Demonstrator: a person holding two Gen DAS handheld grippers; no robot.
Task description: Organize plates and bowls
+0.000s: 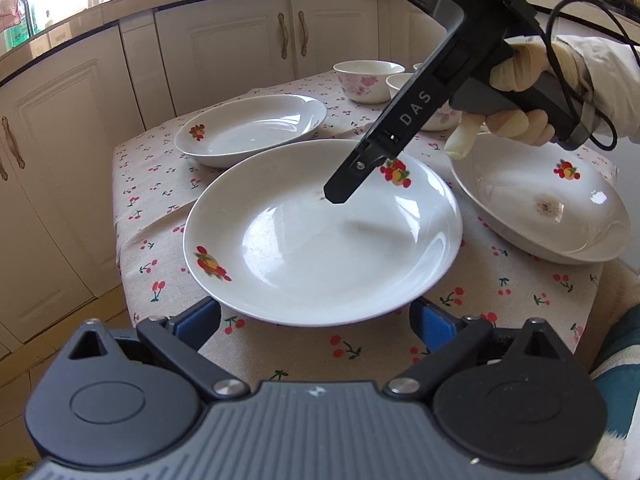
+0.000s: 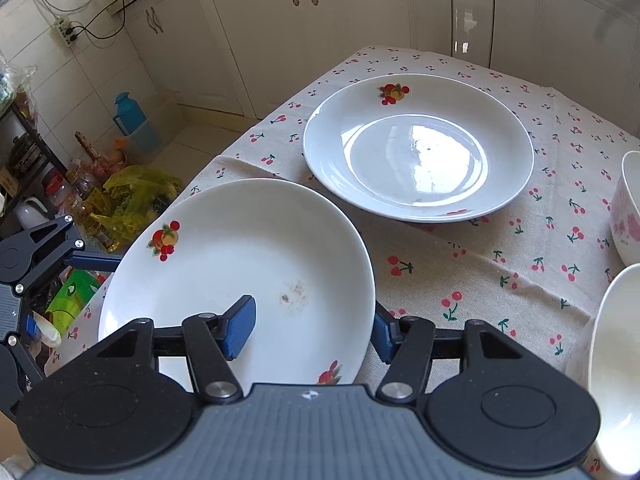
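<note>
A white plate with fruit prints [image 1: 320,236] lies on the cherry tablecloth [image 1: 148,184]; it also shows in the right wrist view [image 2: 248,264]. My left gripper [image 1: 316,316] is open, its blue fingers [image 1: 200,322] spread wide under the plate's near rim. My right gripper [image 2: 312,328] is open, one finger [image 2: 240,332] over the plate's inside, the other [image 2: 384,336] outside its rim. A second plate [image 1: 252,128] lies behind, a stained third plate [image 1: 540,204] at the right. Floral bowls [image 1: 368,80] stand at the back.
White kitchen cabinets [image 1: 224,44] stand close behind the table. On the floor to the left there are a blue jug [image 2: 128,116], bottles and a yellow bag [image 2: 136,196]. A white bowl [image 2: 616,344] sits at the right edge of the right wrist view.
</note>
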